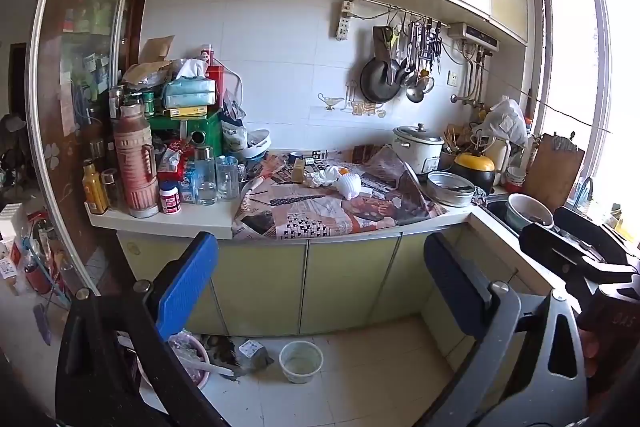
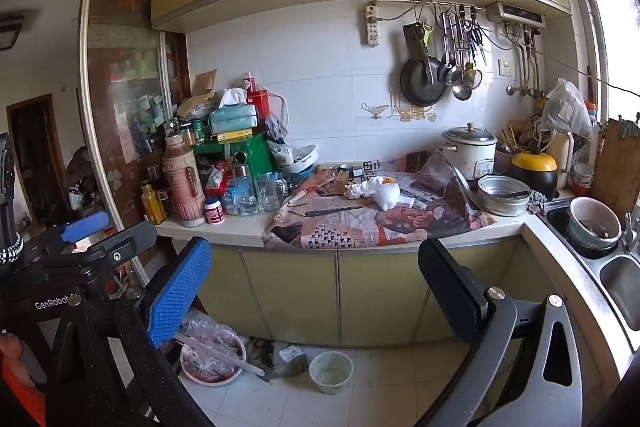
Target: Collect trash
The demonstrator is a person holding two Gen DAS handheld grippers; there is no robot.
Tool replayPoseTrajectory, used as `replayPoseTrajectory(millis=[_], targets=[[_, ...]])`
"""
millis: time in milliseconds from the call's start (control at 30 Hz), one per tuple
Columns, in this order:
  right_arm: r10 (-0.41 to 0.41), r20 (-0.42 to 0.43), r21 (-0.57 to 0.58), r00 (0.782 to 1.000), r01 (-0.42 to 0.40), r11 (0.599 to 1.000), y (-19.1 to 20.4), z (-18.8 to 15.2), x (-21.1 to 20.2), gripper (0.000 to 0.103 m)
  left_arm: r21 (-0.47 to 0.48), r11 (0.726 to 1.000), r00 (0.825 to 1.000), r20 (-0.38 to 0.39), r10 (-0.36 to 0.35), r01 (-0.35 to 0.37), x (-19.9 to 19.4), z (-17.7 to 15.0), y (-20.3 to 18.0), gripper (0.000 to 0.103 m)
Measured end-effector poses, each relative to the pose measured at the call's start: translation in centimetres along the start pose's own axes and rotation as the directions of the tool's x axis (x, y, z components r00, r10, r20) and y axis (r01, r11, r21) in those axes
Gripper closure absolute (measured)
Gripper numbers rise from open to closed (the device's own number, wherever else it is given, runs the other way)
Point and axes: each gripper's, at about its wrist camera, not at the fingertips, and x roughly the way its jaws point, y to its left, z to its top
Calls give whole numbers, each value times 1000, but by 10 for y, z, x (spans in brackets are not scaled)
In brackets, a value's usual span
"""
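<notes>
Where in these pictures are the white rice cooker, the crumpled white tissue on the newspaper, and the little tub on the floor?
rice cooker [image 2: 469, 155], right wrist view, on its white side wall.
crumpled white tissue [image 1: 323, 177], left wrist view, on the middle of the wad.
tub on the floor [image 2: 331, 372], right wrist view, on its near outer wall.

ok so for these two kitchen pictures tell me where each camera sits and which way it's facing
Left wrist view: sits on the left tongs, angled slightly down at the newspaper-covered counter; both blue pads stand wide apart, empty; the right tongs show at the right edge.
Right wrist view: sits on the right tongs, facing the same counter from further right, with the sink in view; the left tongs show at the left edge.
Shared: crumpled white trash on the newspaper, rice cooker, white cup on the floor.
</notes>
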Motion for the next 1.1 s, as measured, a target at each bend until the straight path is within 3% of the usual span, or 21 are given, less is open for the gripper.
replayPoseTrajectory(millis=[1100], targets=[[-43,13,-3,999,43,999,-8,4,2,0,-5,1000,1000,-12,-10,10,5,-5,3,0]])
